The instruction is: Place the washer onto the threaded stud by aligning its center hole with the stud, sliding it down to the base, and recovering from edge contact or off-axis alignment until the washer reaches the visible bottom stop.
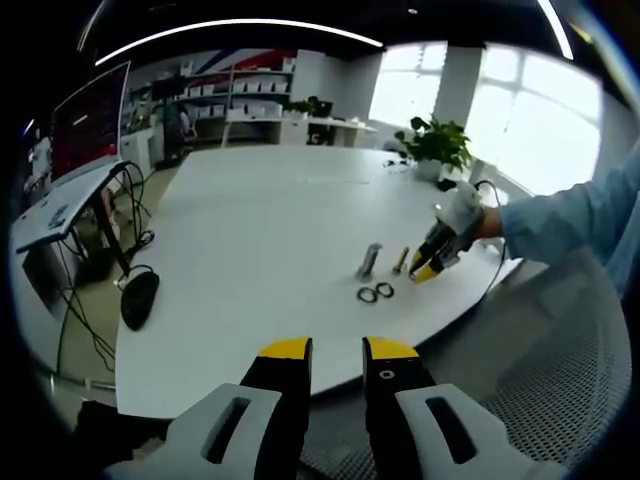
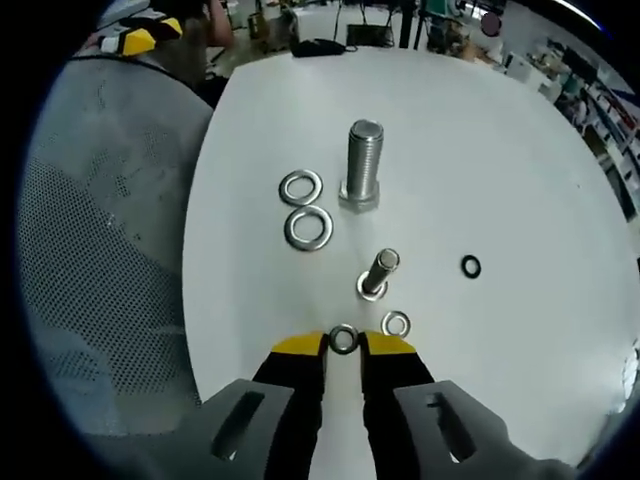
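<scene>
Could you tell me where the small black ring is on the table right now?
In the right gripper view, the small black ring lies alone on the white table, right of the small stud.

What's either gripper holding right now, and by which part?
The right gripper pinches a small washer by its outer edge, between its fingertips, just short of the small stud. The left gripper holds nothing.
</scene>
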Tool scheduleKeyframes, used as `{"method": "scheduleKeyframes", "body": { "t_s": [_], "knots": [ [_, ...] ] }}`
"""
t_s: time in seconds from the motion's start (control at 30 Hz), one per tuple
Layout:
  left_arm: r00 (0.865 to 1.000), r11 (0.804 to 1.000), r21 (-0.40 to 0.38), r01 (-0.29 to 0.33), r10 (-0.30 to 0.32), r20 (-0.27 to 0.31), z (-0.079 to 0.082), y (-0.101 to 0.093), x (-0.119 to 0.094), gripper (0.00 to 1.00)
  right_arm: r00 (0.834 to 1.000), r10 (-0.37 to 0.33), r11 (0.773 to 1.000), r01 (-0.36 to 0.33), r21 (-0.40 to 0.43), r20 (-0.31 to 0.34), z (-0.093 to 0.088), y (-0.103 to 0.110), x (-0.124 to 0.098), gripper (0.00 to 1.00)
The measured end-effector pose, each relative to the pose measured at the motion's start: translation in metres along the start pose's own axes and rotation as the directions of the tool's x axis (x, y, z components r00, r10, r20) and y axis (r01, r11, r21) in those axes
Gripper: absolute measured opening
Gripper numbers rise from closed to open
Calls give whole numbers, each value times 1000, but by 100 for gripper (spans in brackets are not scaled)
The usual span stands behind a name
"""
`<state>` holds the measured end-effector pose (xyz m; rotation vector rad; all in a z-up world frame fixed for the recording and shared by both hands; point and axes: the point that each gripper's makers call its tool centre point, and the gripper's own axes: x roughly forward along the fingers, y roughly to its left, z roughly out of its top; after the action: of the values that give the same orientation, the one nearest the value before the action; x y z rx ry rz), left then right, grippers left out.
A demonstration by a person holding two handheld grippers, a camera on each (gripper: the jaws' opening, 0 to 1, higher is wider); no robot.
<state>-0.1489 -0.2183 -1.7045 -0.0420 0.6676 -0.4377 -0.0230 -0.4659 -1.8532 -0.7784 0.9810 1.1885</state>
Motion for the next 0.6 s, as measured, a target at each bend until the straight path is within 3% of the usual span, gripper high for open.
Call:
{"method": "scheduleKeyframes", "body": {
  "t_s": [0.3, 0.47, 0.53, 0.6],
  "knots": [
    [1000, 1000, 0, 0, 0, 0, 0, 0, 0, 18, 999, -30, 999, 30, 22, 16, 1, 0, 1, 14],
    [1000, 1000, 2, 2, -2, -2, 0, 0, 0, 18, 1000, -9, 999, 8, 43, 26, 1, -3, 1, 14],
    [1000, 1000, 1, 1, -1, -1, 0, 0, 0, 18, 999, -3, 994, -2, 112, 43, 4, -4, 2, 14],
    [1000, 1000, 0, 0, 0, -1, 0, 0, 0, 18, 999, -5, 997, 2, 74, 34, 4, -2, 1, 14]
  ]
}}
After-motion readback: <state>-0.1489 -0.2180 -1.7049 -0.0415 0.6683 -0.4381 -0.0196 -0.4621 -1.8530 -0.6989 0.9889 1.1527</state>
